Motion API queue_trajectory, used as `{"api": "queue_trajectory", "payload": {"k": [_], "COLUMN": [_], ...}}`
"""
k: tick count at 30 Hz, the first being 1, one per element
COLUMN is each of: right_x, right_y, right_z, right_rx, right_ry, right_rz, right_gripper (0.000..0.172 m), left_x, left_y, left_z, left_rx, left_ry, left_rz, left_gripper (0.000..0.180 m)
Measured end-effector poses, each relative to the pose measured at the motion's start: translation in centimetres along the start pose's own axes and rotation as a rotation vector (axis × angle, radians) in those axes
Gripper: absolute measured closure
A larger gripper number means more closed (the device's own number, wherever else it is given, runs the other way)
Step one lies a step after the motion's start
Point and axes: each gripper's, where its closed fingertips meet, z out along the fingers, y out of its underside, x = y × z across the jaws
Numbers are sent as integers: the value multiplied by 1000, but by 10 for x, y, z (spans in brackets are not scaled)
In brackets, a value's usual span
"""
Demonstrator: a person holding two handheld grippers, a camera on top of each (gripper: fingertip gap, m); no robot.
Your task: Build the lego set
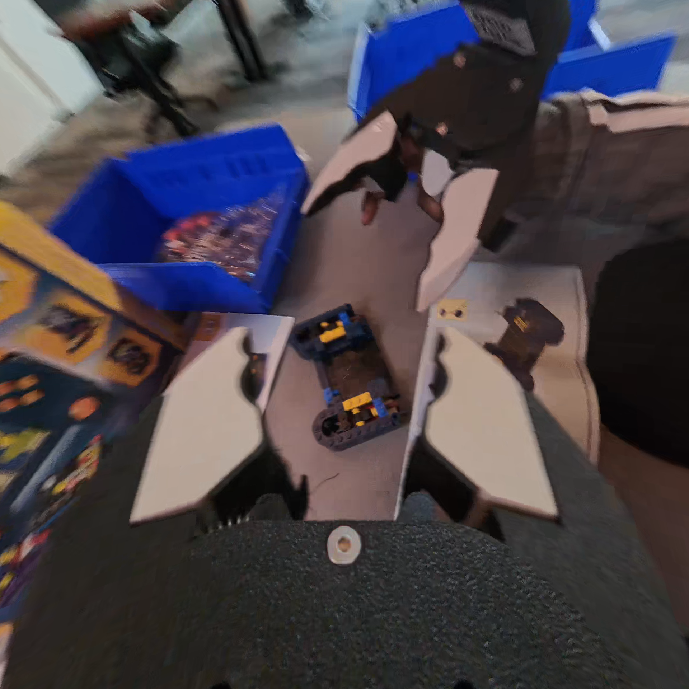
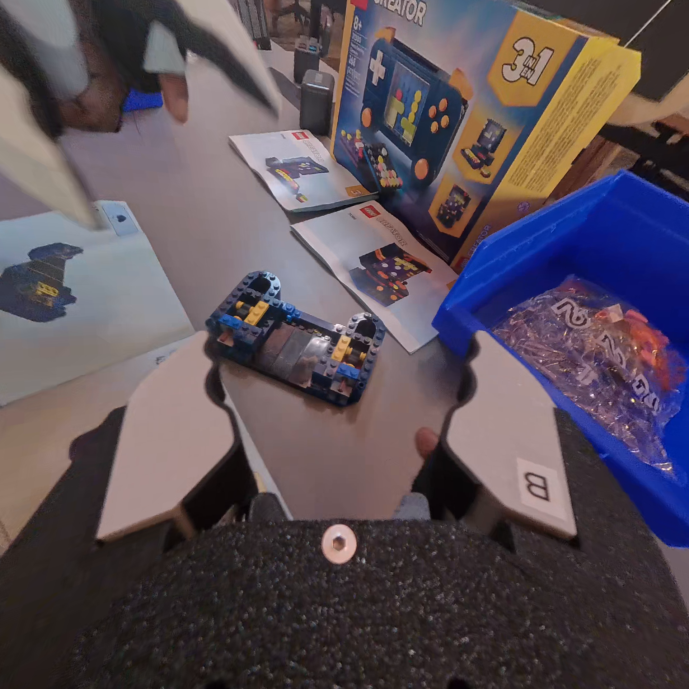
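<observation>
I saw a blue bin (image 2: 581,261) on my right side, made of smooth hard plastic with straight walls. Inside it lay a crinkly clear bag (image 2: 596,354) full of small bricks, some red. In the left wrist view another blue bin (image 1: 410,56) stood farther back; it was too blurry for me to tell what was in it.

In the middle of the flat grey table (image 2: 179,179) sat the brick model (image 2: 294,335). It was long and low, mostly dark blue, with bumpy studs along its rim, two rounded ends and little yellow and light blue bricks inside.

My right gripper (image 2: 335,369) had its fingers wide apart with nothing in them. It was right over the near edge of the model, but I could not tell if it touched. Its pale, flat fingers (image 2: 179,421) had wavy black inner edges.

My left gripper (image 1: 343,380) was wide apart too, holding nothing. The model showed between its fingers, on the table.

A tall cardboard box (image 2: 484,123), yellow and blue, stood behind two thin paper booklets (image 2: 376,268). An open page (image 2: 97,298) with a dark picture lay flat on the other side of the model. A small dark block (image 2: 316,100) stood near the box.
</observation>
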Motion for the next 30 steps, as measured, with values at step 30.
{"api": "queue_trajectory", "payload": {"k": [30], "right_x": [-11], "right_y": [-10], "right_z": [-42], "right_rx": [338], "right_ry": [493], "right_rz": [199], "right_gripper": [25], "left_x": [1], "left_y": [61], "left_z": [-92], "left_rx": [355], "left_ry": [-547], "left_rz": [-171], "left_gripper": [34]}}
